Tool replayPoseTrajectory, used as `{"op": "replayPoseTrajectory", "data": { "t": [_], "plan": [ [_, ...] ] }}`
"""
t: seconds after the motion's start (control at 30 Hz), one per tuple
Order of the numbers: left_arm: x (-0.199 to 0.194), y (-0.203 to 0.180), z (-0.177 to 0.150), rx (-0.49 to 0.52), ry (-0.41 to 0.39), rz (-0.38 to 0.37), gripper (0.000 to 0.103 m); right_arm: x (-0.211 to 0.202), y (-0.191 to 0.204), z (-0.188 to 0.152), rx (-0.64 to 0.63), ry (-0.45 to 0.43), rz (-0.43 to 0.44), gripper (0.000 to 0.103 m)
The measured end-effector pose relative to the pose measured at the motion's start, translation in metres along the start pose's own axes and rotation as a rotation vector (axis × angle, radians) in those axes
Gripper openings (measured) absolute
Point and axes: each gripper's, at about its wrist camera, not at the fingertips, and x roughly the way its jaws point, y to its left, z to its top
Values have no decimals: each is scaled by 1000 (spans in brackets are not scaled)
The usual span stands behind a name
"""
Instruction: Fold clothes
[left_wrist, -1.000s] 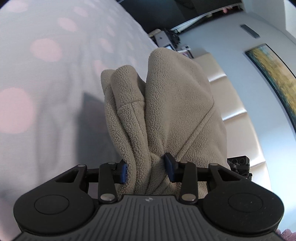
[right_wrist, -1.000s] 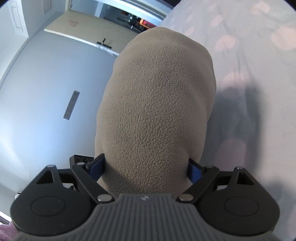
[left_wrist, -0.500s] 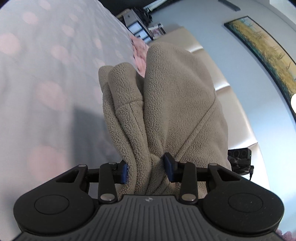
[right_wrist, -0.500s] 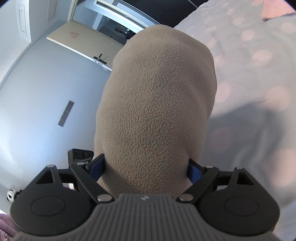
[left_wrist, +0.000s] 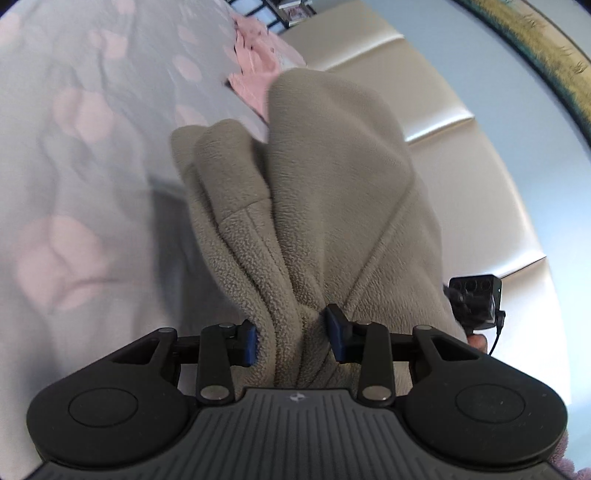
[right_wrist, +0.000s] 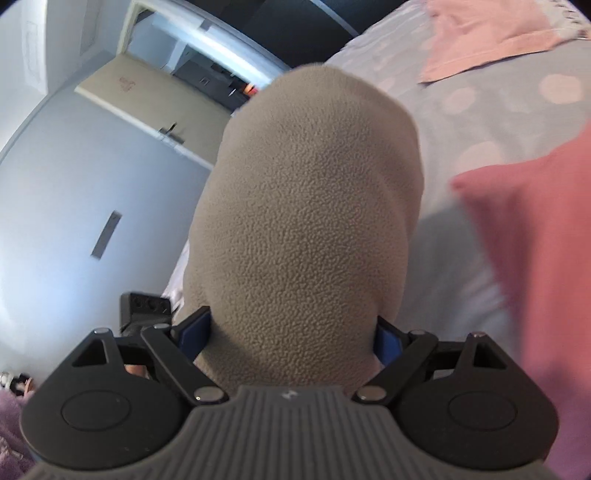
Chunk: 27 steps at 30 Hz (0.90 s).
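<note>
Pale grey bedding with pink dots (left_wrist: 74, 155) covers the bed below both cameras, with a cream padded headboard (left_wrist: 461, 155) and a light blue wall behind it. Held up above that bedding is the grey-beige fleece garment (left_wrist: 332, 192), gripped from two sides.

Left tongs (left_wrist: 291, 339) are clamped on a bunched, seamed part of the fleece; their blue pads have just been closing tighter, and the cloth is pinched in folds between them. Just beyond, the fabric stands up in several rounded lobes. At the right edge of this view a small black camera block (left_wrist: 476, 301) shows.

Right tongs (right_wrist: 291, 334) stand wide, yet their blue pads press on either side of a thick, rounded bundle of the same fleece (right_wrist: 310, 229), which fills the middle of that view. A pink folded cloth (right_wrist: 491, 40) lies on the bedding further off, and a blurred pink-red fabric (right_wrist: 535, 266) sits near at the right. Behind at the left are a grey wall and a beige door (right_wrist: 147, 99).
</note>
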Motion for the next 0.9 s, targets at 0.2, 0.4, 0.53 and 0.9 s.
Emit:
{"op": "replayPoseTrajectory", "data": {
  "t": [0.2,0.4,0.53,0.9],
  "plan": [
    [33,17,-10,-17,43,20,30,-6,-55,-8,38,4,-119,89],
    [37,14,-12,21,59,85,37,7,-47,-9,-39,-12,-232,96],
    [35,1,-10,29,51,153,49,17,-17,-2,-121,-23,-405,96],
    [4,-56,-9,169,14,310,47,11,79,-50,-399,-181,-653,37]
  ]
}}
